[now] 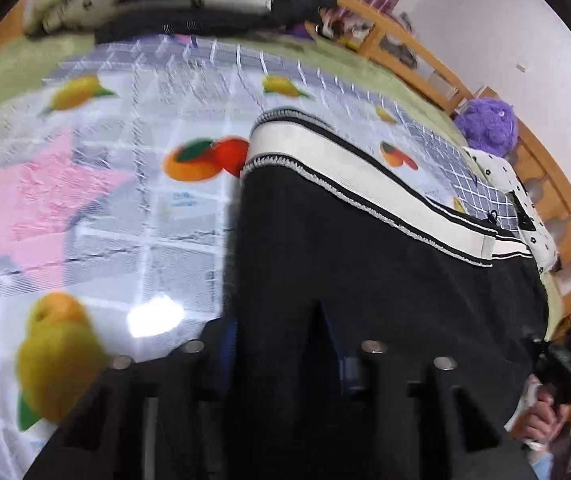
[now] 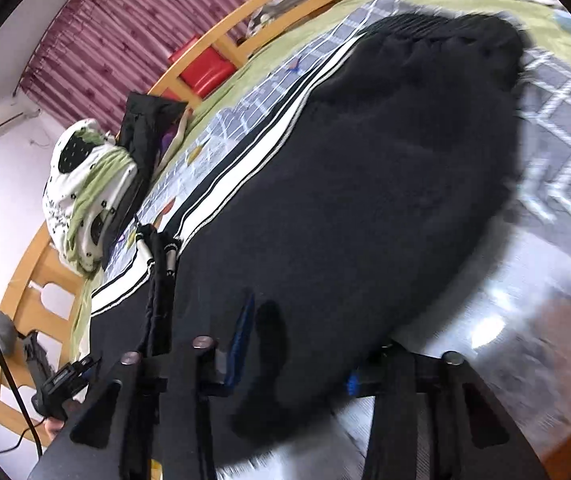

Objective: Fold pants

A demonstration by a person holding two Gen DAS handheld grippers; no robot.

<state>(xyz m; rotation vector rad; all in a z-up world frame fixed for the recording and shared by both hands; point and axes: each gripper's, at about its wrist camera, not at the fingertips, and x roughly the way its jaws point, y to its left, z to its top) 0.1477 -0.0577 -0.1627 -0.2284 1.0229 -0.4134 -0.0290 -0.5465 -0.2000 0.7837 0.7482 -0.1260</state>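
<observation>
Hand-held gripper [image 1: 281, 344] over unlabelled pants [image 1: 365, 248]

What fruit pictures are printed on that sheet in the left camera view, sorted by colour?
Yellow fruit prints: 4
Orange-and-red fruit prints: 2
Total: 6 clearly visible on the sheet; a red patch at the left edge is cut off and not counted.
</observation>
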